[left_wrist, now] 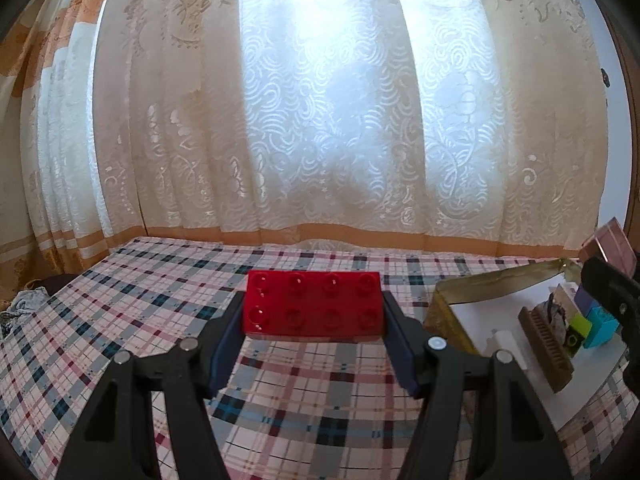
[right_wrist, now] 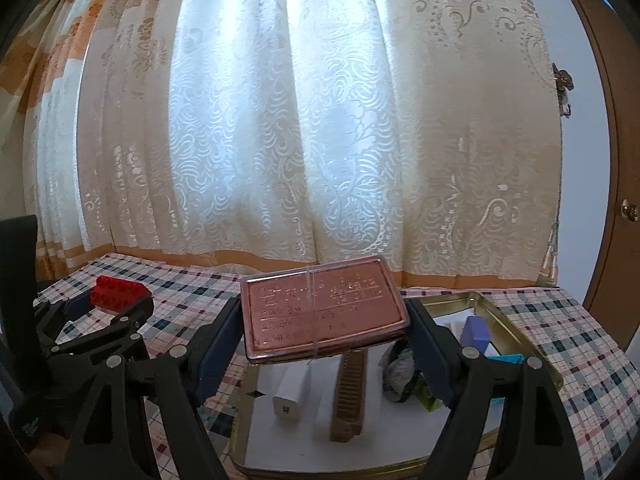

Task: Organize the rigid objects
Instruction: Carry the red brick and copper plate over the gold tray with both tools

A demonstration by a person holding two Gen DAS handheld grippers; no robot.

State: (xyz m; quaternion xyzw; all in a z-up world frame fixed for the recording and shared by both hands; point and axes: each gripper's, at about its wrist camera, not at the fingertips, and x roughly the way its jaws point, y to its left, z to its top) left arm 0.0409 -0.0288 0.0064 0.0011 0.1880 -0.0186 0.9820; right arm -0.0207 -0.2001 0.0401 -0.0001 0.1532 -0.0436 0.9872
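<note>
Both grippers carry loads above the plaid desk (left_wrist: 120,320): the left gripper (left_wrist: 314,308) has its fingers half-open, clamped on the red brick's (left_wrist: 314,304) short ends, while the right gripper (right_wrist: 324,316) spreads wide, gripping the copper tin (right_wrist: 324,312) level for the gold tray (right_wrist: 516,320) at five o'clock.

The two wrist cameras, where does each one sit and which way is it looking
Left wrist: sits on the left gripper, looking along its fingers over the plaid tablecloth toward the curtain; the fingers clamp a red brick.
Right wrist: sits on the right gripper, facing the same curtain above a gold tray; its fingers clamp a copper tin, and the left gripper shows at left.
Shared: curtain, tablecloth, tray, red brick, and the comb in the tray.
</note>
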